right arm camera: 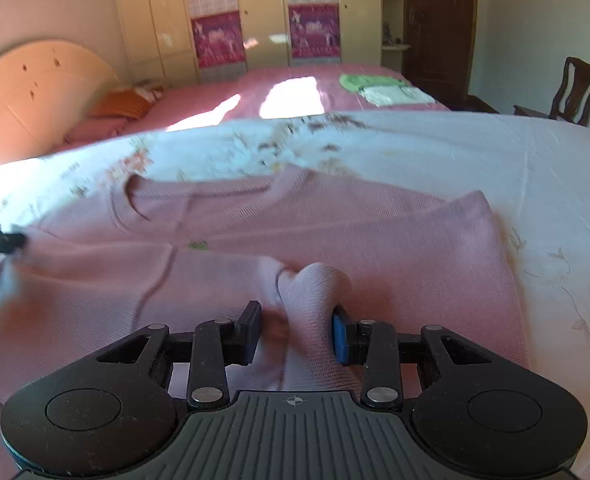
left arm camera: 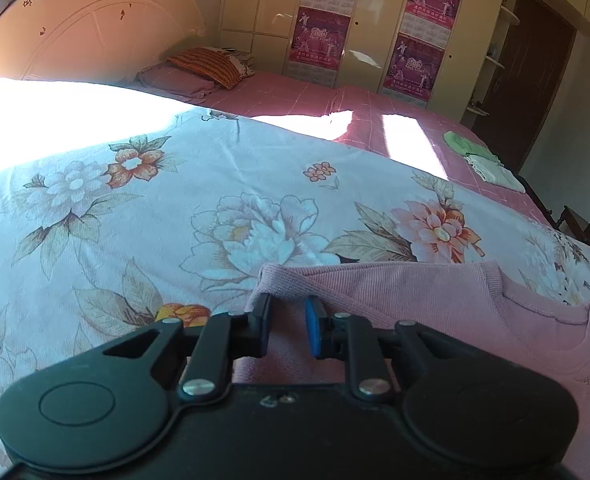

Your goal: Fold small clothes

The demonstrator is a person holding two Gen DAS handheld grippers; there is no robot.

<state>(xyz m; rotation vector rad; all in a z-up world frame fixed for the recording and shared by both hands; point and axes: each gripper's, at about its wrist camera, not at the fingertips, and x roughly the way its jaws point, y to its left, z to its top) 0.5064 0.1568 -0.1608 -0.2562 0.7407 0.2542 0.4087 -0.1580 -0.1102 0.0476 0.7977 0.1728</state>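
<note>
Pink knit sweater (right arm camera: 335, 220) lay spread on floral sheet (left arm camera: 135, 208) at near edge of bed. Left tongs (left arm camera: 287, 320) sat slightly parted over sweater's left cuff, fabric between pads; grip unclear. Right tongs (right arm camera: 297, 332) stood apart astride raised fold of sweater, not pinching. Green folded clothes (right arm camera: 375, 88) lay far right on pink bedspread (right arm camera: 235, 92).
</note>
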